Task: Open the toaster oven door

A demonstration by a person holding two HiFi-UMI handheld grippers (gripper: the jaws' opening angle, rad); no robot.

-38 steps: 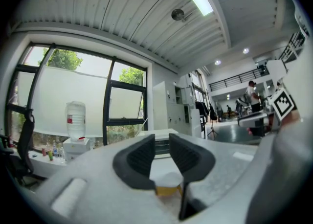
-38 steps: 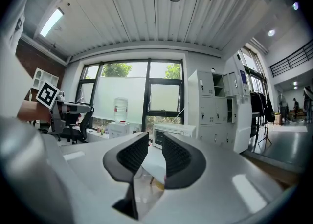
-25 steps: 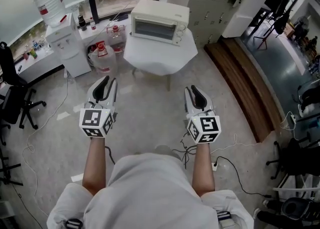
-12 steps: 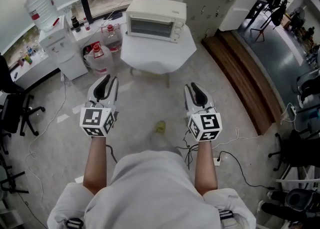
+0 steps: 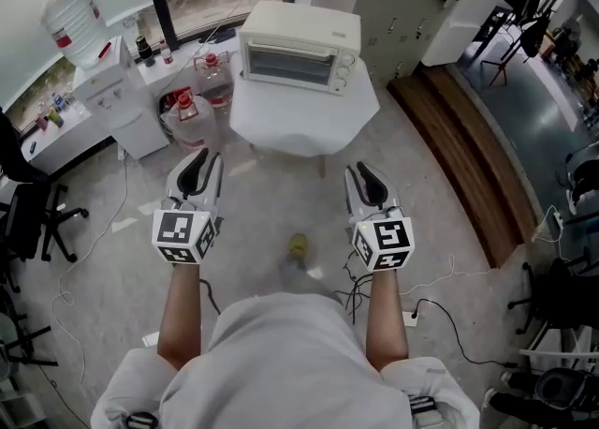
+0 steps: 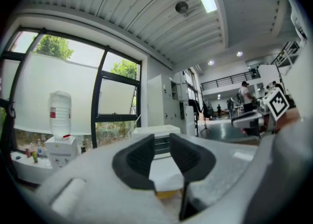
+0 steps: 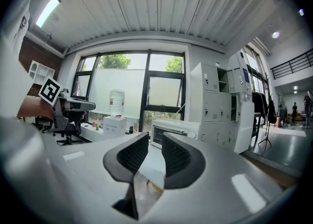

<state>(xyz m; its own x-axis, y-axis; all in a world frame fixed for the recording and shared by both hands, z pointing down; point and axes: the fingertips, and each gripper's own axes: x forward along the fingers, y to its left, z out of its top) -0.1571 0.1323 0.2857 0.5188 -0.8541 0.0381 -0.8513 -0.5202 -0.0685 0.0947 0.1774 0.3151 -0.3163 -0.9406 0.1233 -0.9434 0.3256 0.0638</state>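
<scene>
The white toaster oven stands on a white table ahead of me, its glass door shut. My left gripper and right gripper are held side by side over the floor, well short of the table. Both point toward the oven. Each is open with a narrow gap between the pads and nothing in it. In the left gripper view the oven shows between the jaws of that gripper. The right gripper view has the oven just beyond the right gripper.
A water dispenser with a bottle stands left of the table, with water jugs on the floor beside it. An office chair is at far left. Cables lie on the floor at right, by a wooden step. A yellowish thing lies between the grippers.
The table and oven have come a little nearer in the head view. A yellowish thing has come into sight on the floor. Both grippers keep their pose and jaw gap.
</scene>
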